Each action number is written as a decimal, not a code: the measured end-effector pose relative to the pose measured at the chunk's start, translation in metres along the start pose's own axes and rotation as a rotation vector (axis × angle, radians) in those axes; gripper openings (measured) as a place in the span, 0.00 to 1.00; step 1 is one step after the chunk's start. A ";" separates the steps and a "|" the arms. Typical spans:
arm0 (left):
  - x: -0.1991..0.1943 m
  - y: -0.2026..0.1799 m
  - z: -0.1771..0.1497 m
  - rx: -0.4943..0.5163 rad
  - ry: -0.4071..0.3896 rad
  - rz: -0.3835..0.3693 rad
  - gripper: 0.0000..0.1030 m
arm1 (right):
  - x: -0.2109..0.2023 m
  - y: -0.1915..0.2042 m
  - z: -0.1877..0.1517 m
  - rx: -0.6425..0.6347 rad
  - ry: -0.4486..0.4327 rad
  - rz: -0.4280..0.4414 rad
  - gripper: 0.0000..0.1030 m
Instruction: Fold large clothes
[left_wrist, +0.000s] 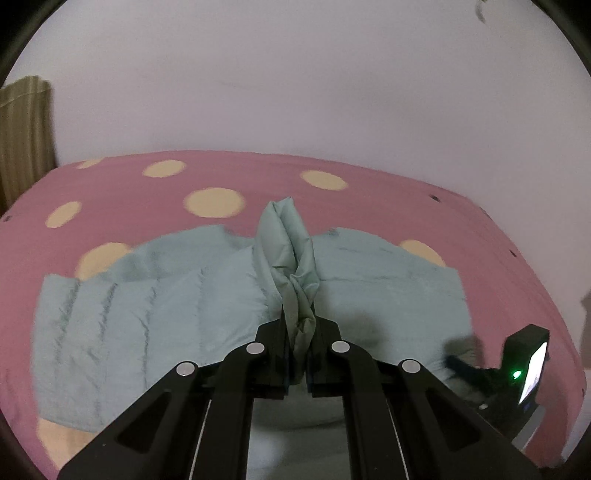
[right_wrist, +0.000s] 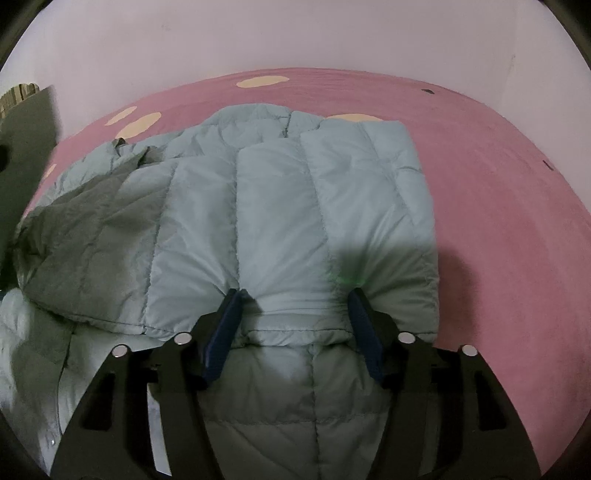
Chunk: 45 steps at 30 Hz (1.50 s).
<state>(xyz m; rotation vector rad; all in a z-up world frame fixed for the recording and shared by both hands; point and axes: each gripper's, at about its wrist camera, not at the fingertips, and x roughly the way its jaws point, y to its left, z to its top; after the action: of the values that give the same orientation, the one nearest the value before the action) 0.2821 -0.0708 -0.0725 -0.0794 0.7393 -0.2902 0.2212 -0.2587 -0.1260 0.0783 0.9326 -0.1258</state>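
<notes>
Black linkage arms of the left tool (left_wrist: 300, 325) fill the near field; its jaws are clamped on a twisted strip of the pale green quilted jacket (left_wrist: 147, 295), which is lifted clear of the garment. Blue pads of the right tool (right_wrist: 295, 314) stand part-open astride the folded hem edge; whether they press on it cannot be told, though no firm pinch is seen. The jacket is spread on the bed (right_wrist: 498, 184), on a pink sheet with cream dots. A fold-over step is judged in hand: the lifted part is to be carried across and laid flat, then released. Fabric is thin, slightly glossy, puffed into stitched channels; springback is expected.
</notes>
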 end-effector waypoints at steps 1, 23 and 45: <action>0.006 -0.008 -0.001 0.009 0.009 -0.011 0.05 | 0.000 0.000 0.000 -0.001 0.001 0.002 0.61; -0.077 0.046 -0.018 -0.025 -0.116 0.038 0.71 | -0.020 0.005 0.007 0.045 -0.009 0.028 0.63; -0.099 0.193 -0.049 -0.225 -0.114 0.286 0.71 | -0.051 0.079 0.061 -0.115 -0.140 0.004 0.06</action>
<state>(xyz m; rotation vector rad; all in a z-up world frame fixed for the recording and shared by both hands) 0.2245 0.1444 -0.0775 -0.1998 0.6579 0.0710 0.2510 -0.1840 -0.0477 -0.0344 0.7976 -0.0727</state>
